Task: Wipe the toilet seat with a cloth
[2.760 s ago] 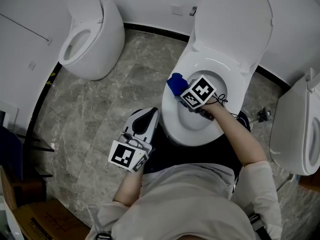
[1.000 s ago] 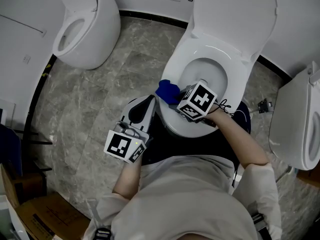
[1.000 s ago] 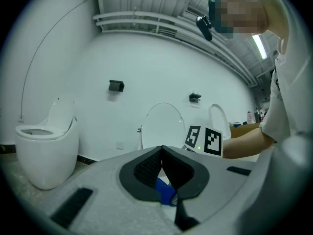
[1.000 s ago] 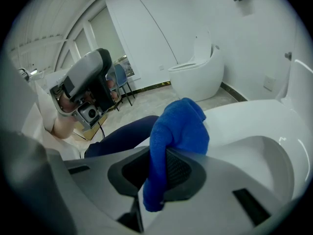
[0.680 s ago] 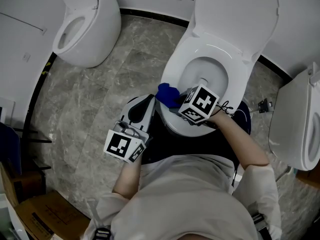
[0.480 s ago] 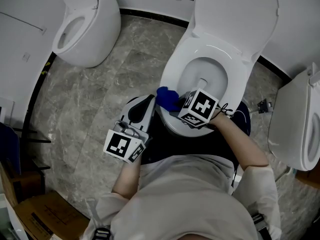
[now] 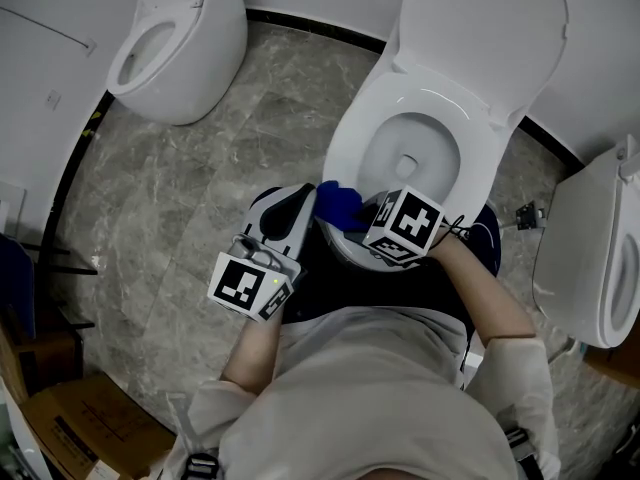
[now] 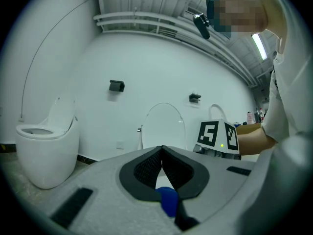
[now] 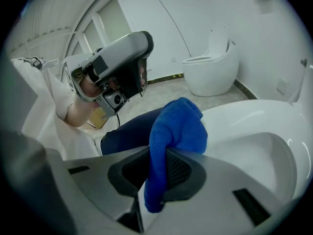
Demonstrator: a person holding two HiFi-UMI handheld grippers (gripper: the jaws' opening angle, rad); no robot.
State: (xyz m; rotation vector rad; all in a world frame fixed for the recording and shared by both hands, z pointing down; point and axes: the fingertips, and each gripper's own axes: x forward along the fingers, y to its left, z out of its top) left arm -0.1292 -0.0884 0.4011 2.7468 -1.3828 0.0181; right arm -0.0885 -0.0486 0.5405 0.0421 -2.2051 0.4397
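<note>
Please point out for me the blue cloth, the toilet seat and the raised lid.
blue cloth (image 7: 340, 205), head view, its bunched middle.
toilet seat (image 7: 350, 140), head view, left side of the ring.
raised lid (image 7: 482, 28), head view, its flat centre.

A blue cloth (image 7: 340, 205) (soft and bunched) is clamped between the jaws of the right gripper (image 7: 352, 214). Its bulk is pushed out past the tips, and a tail is left hanging behind them. It is laid against the front edge of the glossy white toilet seat (image 7: 347, 138), just beside the left gripper (image 7: 298, 200).
</note>
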